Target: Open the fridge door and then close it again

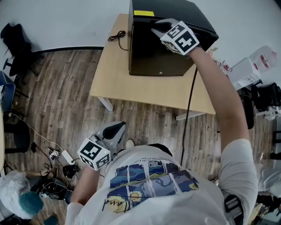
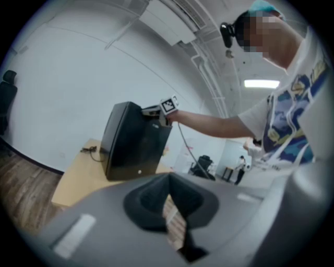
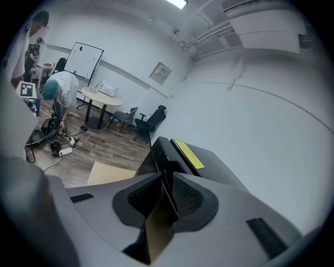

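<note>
Standing at the far right corner of the light wooden desk (image 1: 131, 90), the black box-shaped mini fridge (image 1: 153, 52) faces the person, with a yellow rectangular label (image 1: 143, 13) on its top near the front left corner. Its door looks shut or very nearly so; no view shows a clear gap.

The right gripper (image 1: 154, 29), grey with a marker cube, reaches over the desk to the top front edge of the fridge. Its own view shows the door's upper edge between the jaws, which stand narrowly apart around it rather than clamped.

The left gripper (image 1: 116, 128), also grey with a marker cube, hangs well short of the desk's near edge, above the brown wood-plank floor (image 1: 66, 96) and close to the person's printed white T-shirt (image 1: 149, 180). Its jaws are drawn together with nothing between them; only floor shows through the slit behind the tips.

A coiled black cable (image 1: 117, 36) lies at the desk's far left corner, just beside the fridge. A white power strip with tangled leads (image 1: 66, 157) sits on the floor, well apart from the desk.
</note>
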### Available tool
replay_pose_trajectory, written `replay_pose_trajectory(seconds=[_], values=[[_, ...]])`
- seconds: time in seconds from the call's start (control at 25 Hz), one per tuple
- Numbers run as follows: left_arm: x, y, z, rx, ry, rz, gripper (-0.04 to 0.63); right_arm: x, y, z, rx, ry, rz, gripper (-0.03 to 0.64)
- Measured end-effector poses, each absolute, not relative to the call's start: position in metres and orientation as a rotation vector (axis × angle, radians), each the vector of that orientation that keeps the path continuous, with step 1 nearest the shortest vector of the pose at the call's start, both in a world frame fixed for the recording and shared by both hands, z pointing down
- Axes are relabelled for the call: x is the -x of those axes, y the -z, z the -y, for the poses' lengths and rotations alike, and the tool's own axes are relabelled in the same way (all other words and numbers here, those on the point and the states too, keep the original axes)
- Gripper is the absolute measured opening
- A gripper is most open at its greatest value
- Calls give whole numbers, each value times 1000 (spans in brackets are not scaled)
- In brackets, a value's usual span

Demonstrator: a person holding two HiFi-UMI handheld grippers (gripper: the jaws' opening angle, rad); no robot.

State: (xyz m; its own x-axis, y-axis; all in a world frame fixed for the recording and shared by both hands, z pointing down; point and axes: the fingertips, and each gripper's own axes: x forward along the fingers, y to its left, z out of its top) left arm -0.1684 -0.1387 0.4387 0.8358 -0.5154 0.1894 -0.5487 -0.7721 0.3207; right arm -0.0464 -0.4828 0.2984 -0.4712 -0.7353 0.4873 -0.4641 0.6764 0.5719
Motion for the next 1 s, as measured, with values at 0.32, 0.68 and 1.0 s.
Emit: replay_pose_trajectory(seconds=[0.32,0.68,1.0], values=[[141,-438,134,-2668,-146,792,9,0,-307,434,-1097,392,2321,34],[82,-429,121,-2699,-162,775,9,-83,-384,309,-1262,44,2508,27],[36,-424,107,-2696,-168,828,9,-135,-450,184,-1341,-297,2583,25]])
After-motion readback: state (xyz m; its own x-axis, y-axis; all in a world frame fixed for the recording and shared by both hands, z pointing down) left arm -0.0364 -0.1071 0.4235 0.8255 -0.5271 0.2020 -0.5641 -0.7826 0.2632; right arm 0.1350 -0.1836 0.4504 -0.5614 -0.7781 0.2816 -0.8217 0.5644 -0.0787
